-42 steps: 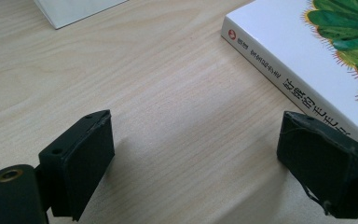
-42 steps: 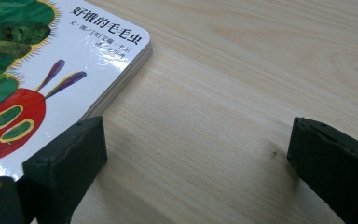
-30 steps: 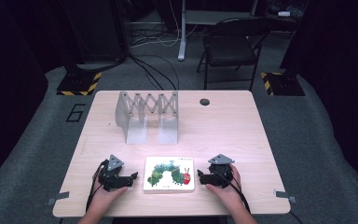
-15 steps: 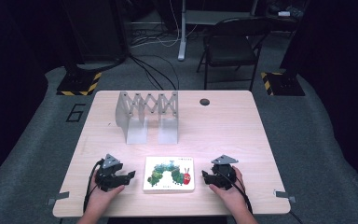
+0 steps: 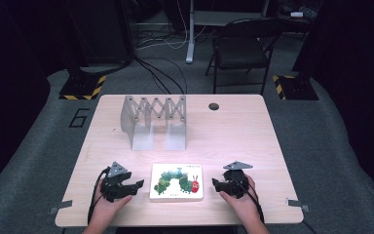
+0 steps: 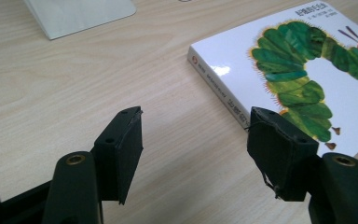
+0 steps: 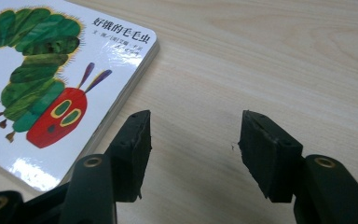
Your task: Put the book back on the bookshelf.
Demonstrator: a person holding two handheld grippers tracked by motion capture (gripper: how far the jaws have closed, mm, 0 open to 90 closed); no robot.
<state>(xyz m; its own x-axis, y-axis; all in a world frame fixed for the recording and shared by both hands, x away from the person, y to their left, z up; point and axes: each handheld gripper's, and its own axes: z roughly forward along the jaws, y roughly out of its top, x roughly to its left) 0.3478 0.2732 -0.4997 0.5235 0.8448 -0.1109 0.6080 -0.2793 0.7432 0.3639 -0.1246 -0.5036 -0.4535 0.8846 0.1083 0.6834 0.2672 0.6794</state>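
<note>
Lying flat at the table's near edge, book between left gripper and right gripper. Both standing apart, having just been closing on nothing, seemingly not touching it.

Table brightly lit; surroundings dark; glare on book cover.

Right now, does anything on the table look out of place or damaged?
Nothing stands out. The book lies flat and closed between the left gripper and right gripper; the metal rack stands upright behind it.
</note>
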